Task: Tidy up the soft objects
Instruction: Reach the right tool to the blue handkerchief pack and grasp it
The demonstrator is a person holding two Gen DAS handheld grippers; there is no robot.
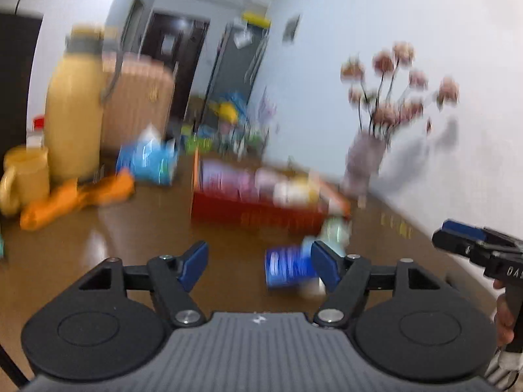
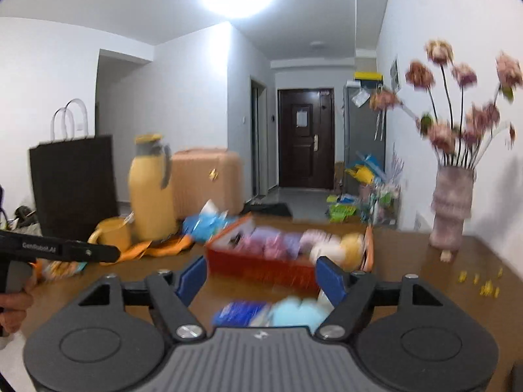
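- your left gripper point(image 1: 260, 266) is released: the blue pads stand wide apart with nothing between them, only bare table point(image 1: 147, 228) showing through the gap.
- your right gripper point(image 2: 261, 281) is likewise spread and empty; what shows through its gap lies on the table beyond, not in its hold.
- the loose soft things are the blue packet point(image 1: 287, 266) and the pale blue soft item point(image 2: 299, 313) beside it, lying on the table just in front of the red basket point(image 2: 261, 269), on your side of it.
- the basket already holds a row of pink, white and yellow soft items point(image 2: 294, 241); it is the likely destination.
- the relation that matters: from the left gripper the blue packet sits low and to the right, partly behind the right-hand finger, so it is off that gripper's centre line.
- from the right gripper the packet and the pale blue item lie straight ahead and very close under the fingers, nearly centred in the gap. judged from that, your right hand is the nearer and better lined up.
- the packet's long axis cannot be told surely through the blur; it seems to run roughly across the right view.
- a blue bag point(image 1: 147, 161) and an orange cloth point(image 1: 78, 199) lie farther off, left of the basket, near the yellow jug point(image 1: 73, 107) and the yellow mug point(image 1: 24, 176).
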